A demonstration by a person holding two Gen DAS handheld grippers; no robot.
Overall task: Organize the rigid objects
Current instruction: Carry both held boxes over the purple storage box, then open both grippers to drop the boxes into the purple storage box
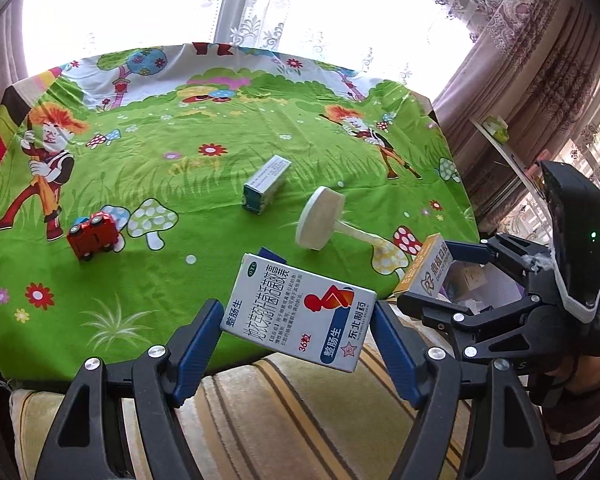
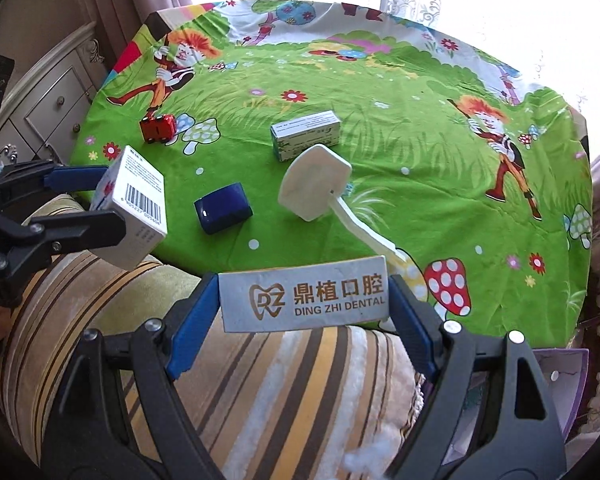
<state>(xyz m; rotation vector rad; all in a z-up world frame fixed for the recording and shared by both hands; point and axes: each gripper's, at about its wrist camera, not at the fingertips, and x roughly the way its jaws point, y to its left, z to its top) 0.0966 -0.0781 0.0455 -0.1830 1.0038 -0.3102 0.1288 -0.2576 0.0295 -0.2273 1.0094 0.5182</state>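
your left gripper (image 1: 298, 320) clamps the white medicine box (image 1: 300, 316), your right gripper (image 2: 304, 300) the dental box (image 2: 304, 298), both over a striped cushion (image 2: 284, 384). beyond, the green cartoon cloth (image 2: 400, 168) carries a blue block (image 2: 223, 208), white paddle (image 2: 314, 182), small carton (image 2: 306, 134), red toy car (image 2: 158, 128); then curtains (image 1: 540, 60).

Between my left pads I hold a white medicine box (image 1: 300, 314) with a red figure and blue band, tilted above the near table edge. My right pads clamp a white dental box (image 2: 304, 298), level. On the cloth lie a red toy car (image 1: 93, 235) on its side, a green-white carton (image 1: 266, 190), a dark blue case (image 2: 222, 208) and a tipped white mirror (image 2: 314, 182).
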